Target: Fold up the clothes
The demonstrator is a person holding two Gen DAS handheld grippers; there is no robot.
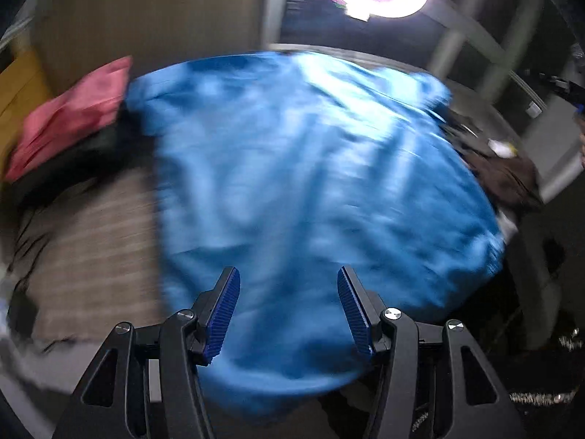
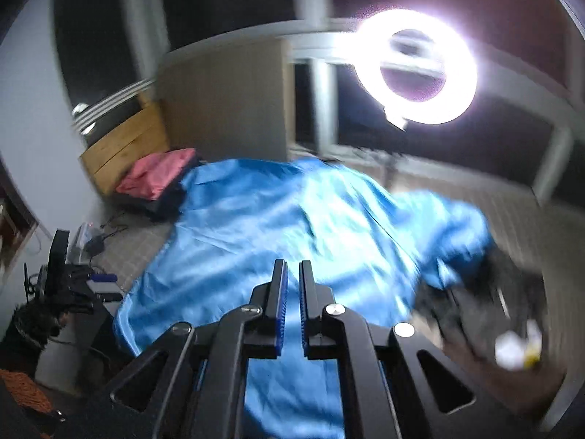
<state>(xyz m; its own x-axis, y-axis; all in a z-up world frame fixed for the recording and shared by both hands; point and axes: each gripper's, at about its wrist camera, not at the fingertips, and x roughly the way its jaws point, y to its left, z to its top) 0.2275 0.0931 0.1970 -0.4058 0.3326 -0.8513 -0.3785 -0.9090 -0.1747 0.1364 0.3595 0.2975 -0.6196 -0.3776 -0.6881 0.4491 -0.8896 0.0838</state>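
Above the blue garment (image 1: 310, 183), the left gripper (image 1: 289, 311) hangs with its jaws spread wide, gripping nothing. Right gripper (image 2: 292, 292) has its jaws nearly together with a thin gap; whether cloth is pinched I cannot tell. Rumpled, the garment lies across a striped bed (image 1: 91, 237), beside a pink folded cloth (image 1: 73, 117). A ring light (image 2: 416, 66) glares overhead.

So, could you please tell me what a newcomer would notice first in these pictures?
A big blue cloth is spread across the middle, below both grippers. A bright ring light glares at the upper right in the right wrist view. A pink cloth lies at the blue one's far left corner.
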